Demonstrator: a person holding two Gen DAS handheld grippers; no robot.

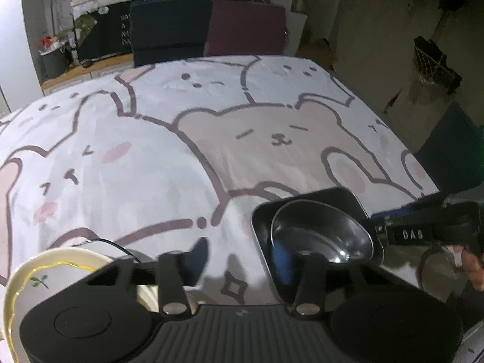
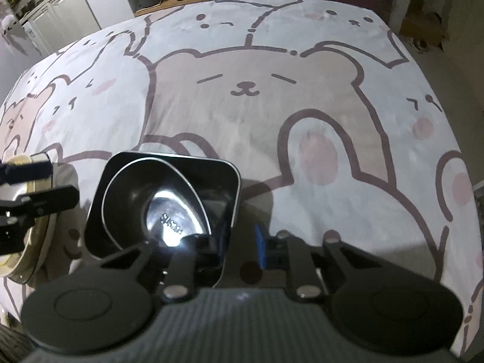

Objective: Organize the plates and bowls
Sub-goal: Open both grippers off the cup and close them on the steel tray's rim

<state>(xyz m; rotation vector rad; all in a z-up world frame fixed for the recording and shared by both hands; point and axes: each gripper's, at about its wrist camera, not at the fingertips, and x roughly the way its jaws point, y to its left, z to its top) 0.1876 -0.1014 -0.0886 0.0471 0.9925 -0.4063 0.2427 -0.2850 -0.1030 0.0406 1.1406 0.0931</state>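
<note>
A square steel tray [image 2: 169,160] lies on the bear-print tablecloth with a round steel bowl [image 2: 130,199] inside it; both also show in the left wrist view, tray [image 1: 338,196] and bowl [image 1: 320,233]. My right gripper [image 2: 239,242] straddles the tray's near right wall, one finger inside and the blue pad [image 2: 260,248] outside, standing a little off the wall. A cream plate [image 1: 45,269] with a gold rim sits left of the tray. My left gripper [image 1: 239,257] hangs open between plate and tray with only cloth between its fingers.
The tablecloth [image 2: 242,96] stretches bare beyond the tray to the table's far edge. Dark and maroon chairs [image 1: 211,27] stand behind that edge. A hand [image 1: 472,269] holds the right gripper [image 1: 378,230] at the tray's right corner.
</note>
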